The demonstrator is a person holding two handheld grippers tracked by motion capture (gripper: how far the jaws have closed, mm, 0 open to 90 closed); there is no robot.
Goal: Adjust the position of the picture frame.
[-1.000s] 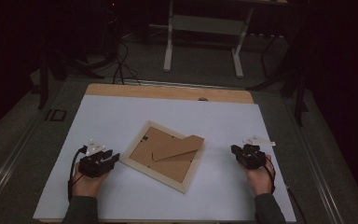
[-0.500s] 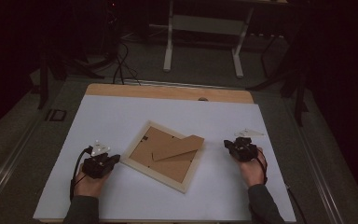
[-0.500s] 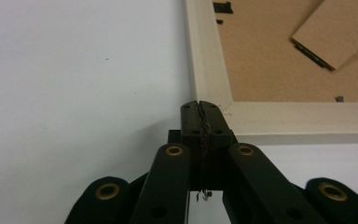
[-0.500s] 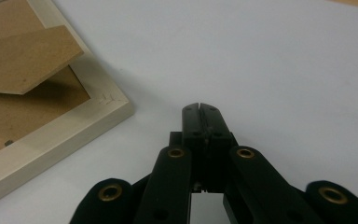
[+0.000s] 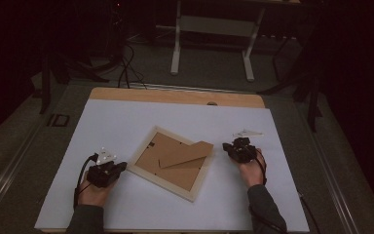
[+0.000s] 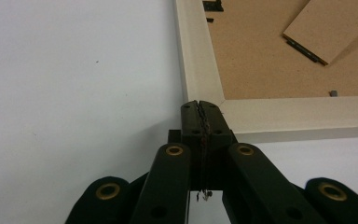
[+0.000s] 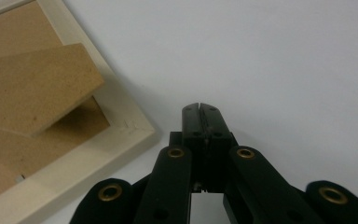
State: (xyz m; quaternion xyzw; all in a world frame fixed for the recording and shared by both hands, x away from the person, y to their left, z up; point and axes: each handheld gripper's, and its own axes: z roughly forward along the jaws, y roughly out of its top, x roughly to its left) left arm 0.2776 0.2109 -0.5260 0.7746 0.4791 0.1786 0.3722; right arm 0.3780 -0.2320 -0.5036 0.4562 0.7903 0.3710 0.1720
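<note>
Picture frame (image 5: pixel 173 164) lies face down on the white table sheet (image 5: pixel 126 122), between the two grippers and rotated so its corners point toward them. Its border is pale, cream-coloured wood with mitred corners; the back panel is brown fibreboard. A fibreboard easel stand (image 5: pixel 187 153) lies across the back, its wider end reaching toward the right gripper. Small dark retaining clips (image 6: pixel 212 5) sit along the inner edge of the border.

Left gripper (image 6: pixel 200 103): jaws have just been closing and now meet with nothing between them. The tips sit over one corner of the border.

Right gripper (image 7: pixel 200 106): jaws fully together, holding nothing. The tips rest above bare sheet, just beside the frame's nearest corner and clear of it.
</note>
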